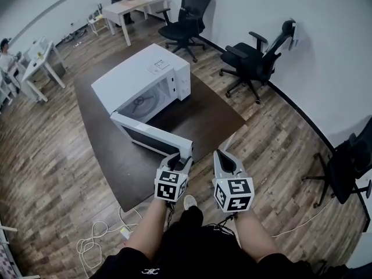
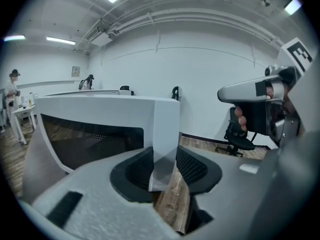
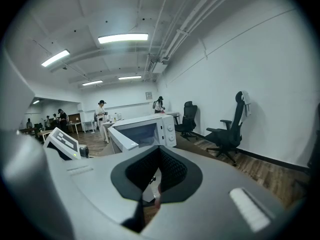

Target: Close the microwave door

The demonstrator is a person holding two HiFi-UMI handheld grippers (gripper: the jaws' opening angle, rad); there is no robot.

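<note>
**A:** Left tool (image 2: 164, 160) is clamped on the free end of the microwave door (image 2: 100, 129). In its own view the white door edge sits right between the two pads. From the head view that tool (image 1: 181, 158) is right at the door's near corner.

**B:** So where's the door (image 1: 152, 137) overall?

**A:** Swung wide open. It runs from the left tool's tip away and to the left, back to the front of the microwave (image 1: 145, 77). The cavity is open, and you can see the turntable (image 1: 142, 103) beyond the door.

**B:** And the other one?

**A:** Right tool (image 1: 224, 156) is just beside the left one, on its right. It's off the door and pinched closed on nothing; in its own view the tips (image 3: 159, 151) meet. The microwave (image 3: 145, 131) shows straight ahead of it.

**B:** What's it all sitting on?

**A:** A dark brown surface (image 1: 209, 112) ahead of both tools, with its near corner under them. Past the microwave and off to the right there's a black office chair (image 1: 187, 16), with a second chair (image 1: 254, 60) further right. A pale desk (image 1: 131, 7) is way out ahead. Behind the left tool and to its left, white cables (image 1: 93, 246) are lying on the wood floor (image 1: 46, 173).
</note>
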